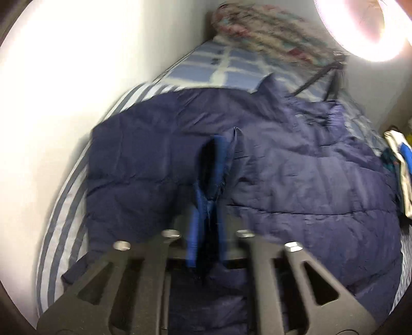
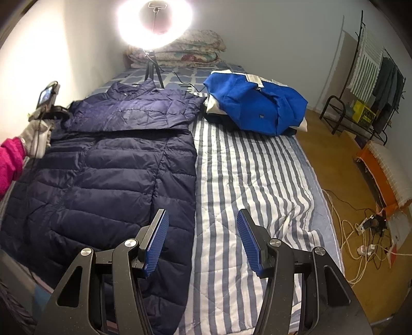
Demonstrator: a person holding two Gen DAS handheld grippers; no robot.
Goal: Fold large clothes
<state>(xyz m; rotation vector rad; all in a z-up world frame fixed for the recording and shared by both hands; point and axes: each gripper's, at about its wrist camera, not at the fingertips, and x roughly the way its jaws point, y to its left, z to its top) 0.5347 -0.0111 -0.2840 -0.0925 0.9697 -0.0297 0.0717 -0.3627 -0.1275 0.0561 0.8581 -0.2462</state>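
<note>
A navy quilted puffer jacket [image 2: 103, 165] lies flat on the left half of a blue-and-white striped bed [image 2: 244, 180], collar toward the pillows. In the blurred left wrist view the jacket [image 1: 296, 180] fills the frame. My left gripper [image 1: 209, 185] is shut on a raised fold of the jacket's fabric. The left gripper with a gloved hand also shows at the jacket's left shoulder in the right wrist view [image 2: 49, 108]. My right gripper [image 2: 203, 226] is open and empty, above the jacket's lower right edge.
A pile of clothes topped by a bright blue garment [image 2: 255, 105] lies at the far right of the bed. A ring light on a tripod [image 2: 154, 23] and pillows [image 2: 180, 51] stand at the head. A clothes rack [image 2: 370, 77] and cables [image 2: 360, 232] occupy the floor to the right.
</note>
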